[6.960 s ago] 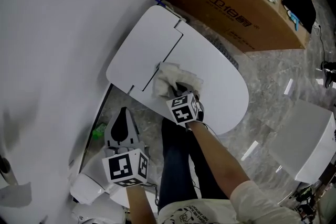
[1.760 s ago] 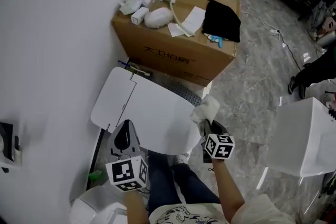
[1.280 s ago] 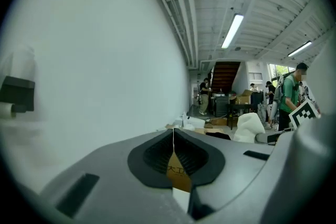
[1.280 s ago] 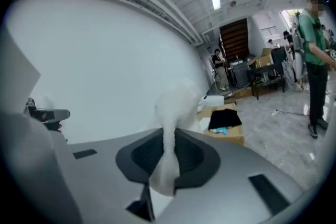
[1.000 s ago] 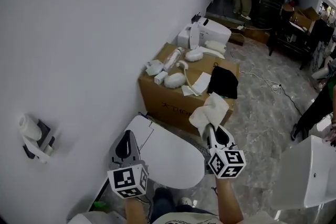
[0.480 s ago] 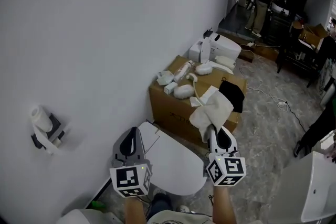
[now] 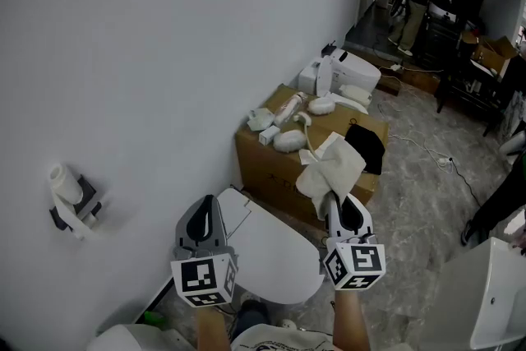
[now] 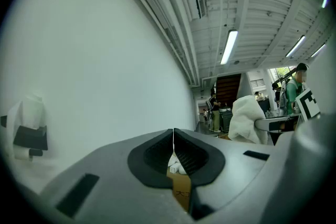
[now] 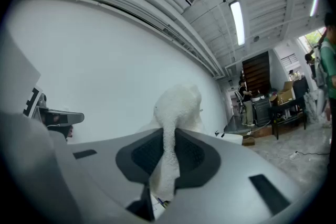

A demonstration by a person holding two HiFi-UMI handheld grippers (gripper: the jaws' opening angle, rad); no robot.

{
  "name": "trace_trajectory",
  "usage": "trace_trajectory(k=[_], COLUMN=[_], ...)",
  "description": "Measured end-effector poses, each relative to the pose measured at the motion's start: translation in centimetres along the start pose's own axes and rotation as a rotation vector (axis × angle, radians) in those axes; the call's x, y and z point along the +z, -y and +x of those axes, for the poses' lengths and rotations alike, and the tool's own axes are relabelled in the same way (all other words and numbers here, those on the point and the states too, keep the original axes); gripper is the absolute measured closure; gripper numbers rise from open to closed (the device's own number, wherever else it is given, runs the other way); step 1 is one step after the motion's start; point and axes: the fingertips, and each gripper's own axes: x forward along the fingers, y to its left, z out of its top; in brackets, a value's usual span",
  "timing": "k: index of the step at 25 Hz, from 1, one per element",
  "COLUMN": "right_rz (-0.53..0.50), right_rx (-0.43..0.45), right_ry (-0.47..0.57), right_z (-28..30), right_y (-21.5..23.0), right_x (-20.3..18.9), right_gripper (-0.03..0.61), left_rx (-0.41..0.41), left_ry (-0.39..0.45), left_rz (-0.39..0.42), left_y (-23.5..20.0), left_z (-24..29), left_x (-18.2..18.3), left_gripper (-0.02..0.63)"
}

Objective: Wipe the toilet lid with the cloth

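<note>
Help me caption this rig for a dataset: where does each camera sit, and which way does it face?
Head view: on the person's head, facing forward and down along the white wall at the toilet lid and cardboard box; both forearms, left hand-held gripper and right hand-held gripper show.
Left gripper view: on the left hand-held gripper, level along its shut, empty jaws toward the wall.
Right gripper view: on the right hand-held gripper, level along jaws shut on the cloth.
Shared: all three show the cloth.

Two tools (image 7: 208, 202) (image 7: 335, 200), one cloth (image 7: 333, 164), one toilet lid (image 7: 275, 252), one cardboard box (image 7: 265, 168)
</note>
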Motion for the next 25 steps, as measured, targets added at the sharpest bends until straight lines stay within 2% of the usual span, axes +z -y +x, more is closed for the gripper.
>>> trace_trajectory(k=[25], right_rz=[-0.032], right_rx=[0.008], right_ry=[-0.019], right_z=[0.54], right_y=[-0.54], right_x=[-0.12], right_gripper=[0.531], left_rx=[0.002], left_ry=[-0.002], left_rz=[0.002], left_y=[-0.37], left_z=[0.04], left_x=[0.02], left_gripper=[0.604])
